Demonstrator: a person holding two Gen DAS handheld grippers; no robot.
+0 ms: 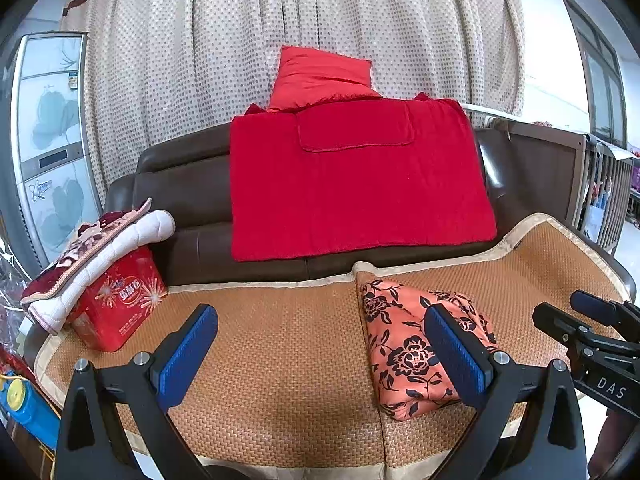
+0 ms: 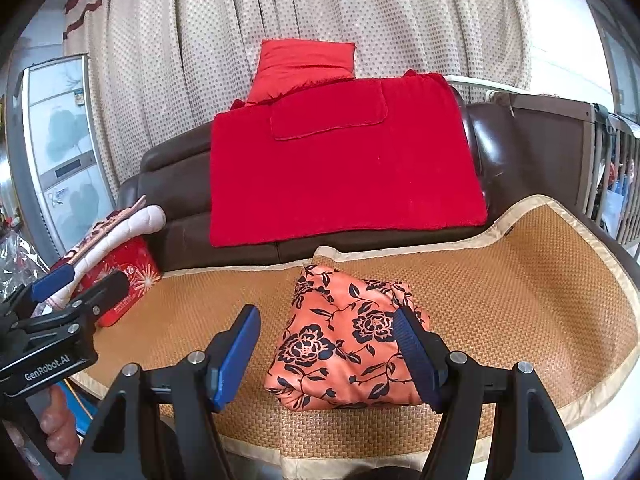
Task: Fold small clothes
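A small orange garment with a black flower print (image 2: 344, 340) lies folded into a compact bundle on the woven sofa mat (image 2: 500, 300). It also shows in the left wrist view (image 1: 404, 348). My right gripper (image 2: 326, 334) is open and empty, its jaws spread just in front of the bundle without touching it. My left gripper (image 1: 320, 336) is open and empty over bare mat (image 1: 280, 340), to the left of the bundle. The left gripper also shows in the right wrist view (image 2: 80, 284), and the right gripper shows at the right edge of the left wrist view (image 1: 576, 312).
A red blanket (image 1: 356, 184) hangs over the brown sofa back (image 1: 180, 184), with a red pillow (image 1: 320, 76) above it. A red box (image 1: 120, 304) under a folded quilt (image 1: 96, 256) sits on the mat's left end. A crib rail (image 2: 608, 176) stands at right.
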